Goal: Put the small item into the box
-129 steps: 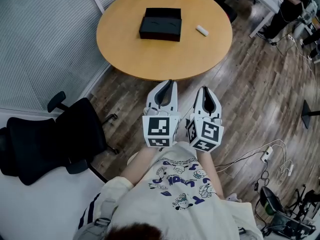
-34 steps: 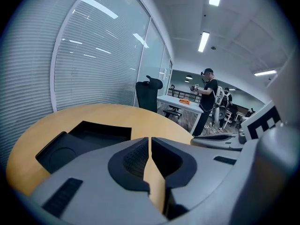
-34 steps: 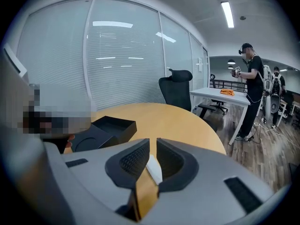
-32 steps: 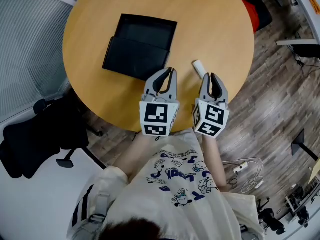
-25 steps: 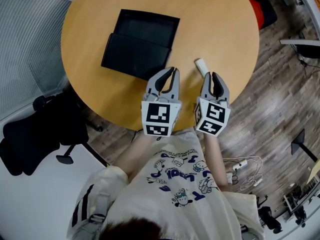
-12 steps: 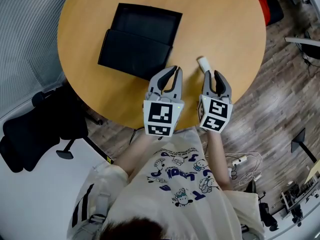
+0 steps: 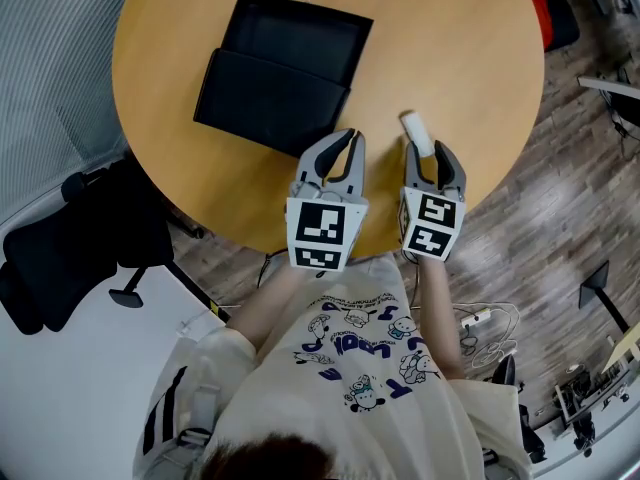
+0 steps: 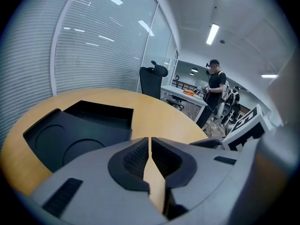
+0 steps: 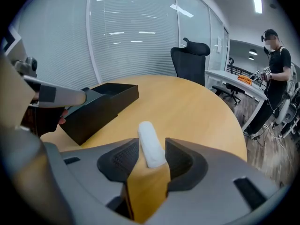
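The small item, a white oblong piece, lies on the round wooden table right of the black box. The box stands open, its lid laid against its near side. My right gripper is open; its jaws have just been opening. In the right gripper view the item lies between the pads, which do not press on it. My left gripper is shut on nothing and hovers near the box's front right corner. The left gripper view shows the box ahead to the left of the left gripper.
A black office chair stands at the table's left, on the wooden floor. Another chair sits beyond the table by the blinds. A person stands far off by desks. Bare tabletop stretches past the item.
Both grippers have sunk toward the table near its front edge. The right jaws, shut a second ago, now stand apart around the white item. The left jaws stay shut.
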Motion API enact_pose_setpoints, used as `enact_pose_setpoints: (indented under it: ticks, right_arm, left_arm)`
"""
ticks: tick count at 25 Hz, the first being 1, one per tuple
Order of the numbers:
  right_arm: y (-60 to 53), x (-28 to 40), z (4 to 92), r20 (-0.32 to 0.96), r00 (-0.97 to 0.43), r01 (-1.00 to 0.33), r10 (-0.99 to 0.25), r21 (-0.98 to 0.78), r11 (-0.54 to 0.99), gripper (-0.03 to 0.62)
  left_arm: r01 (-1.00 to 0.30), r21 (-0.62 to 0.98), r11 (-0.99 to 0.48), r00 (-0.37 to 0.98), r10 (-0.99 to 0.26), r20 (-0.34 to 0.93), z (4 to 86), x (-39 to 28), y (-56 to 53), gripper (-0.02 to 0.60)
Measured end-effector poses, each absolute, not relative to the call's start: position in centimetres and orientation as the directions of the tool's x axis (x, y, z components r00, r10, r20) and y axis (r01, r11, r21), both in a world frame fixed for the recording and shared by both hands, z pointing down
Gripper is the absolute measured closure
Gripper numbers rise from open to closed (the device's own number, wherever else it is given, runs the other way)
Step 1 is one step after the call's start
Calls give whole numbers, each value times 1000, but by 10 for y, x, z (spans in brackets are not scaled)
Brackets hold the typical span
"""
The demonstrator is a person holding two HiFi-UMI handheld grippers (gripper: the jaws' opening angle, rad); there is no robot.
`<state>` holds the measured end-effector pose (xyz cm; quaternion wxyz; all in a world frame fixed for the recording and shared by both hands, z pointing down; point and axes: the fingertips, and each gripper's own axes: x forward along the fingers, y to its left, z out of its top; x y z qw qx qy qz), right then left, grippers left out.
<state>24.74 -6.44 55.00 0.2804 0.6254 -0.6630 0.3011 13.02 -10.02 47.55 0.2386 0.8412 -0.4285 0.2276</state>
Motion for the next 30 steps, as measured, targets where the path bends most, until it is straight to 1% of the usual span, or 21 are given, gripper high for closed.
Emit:
enact_pose_setpoints:
  ticks: [9,11,12,15,23,30]
  right_arm:
    - [-60,250,572,790,-60,-997,-611,-19,74,401]
    - [-60,252,574,793,-51,-997,-608,-9,73,410]
    - [-60,253,575,793,-48,-997,-608,-6,71,429]
    - [-60,254,576,789,-45,-998,-613,-7,65,436]
    - [-62,256,573,783,-46,-999,-621,-24,43,445]
    - [-75,251,552,747,-48,-999,-663,-35,33,447]
  left_arm:
    - [-842,205,-500,512,-615,600,482,127,-101,551]
    - [-844,207,-496,510,-617,599,483,126,-101,551]
    - [-845,207,-493,508,-619,599,482,126,-102,551]
    - [-849,207,-486,504,-625,596,481,124,-102,551]
    - [-853,224,-471,504,-637,583,478,124,-105,551]
    - [-859,224,-460,500,-660,560,468,121,-110,551]
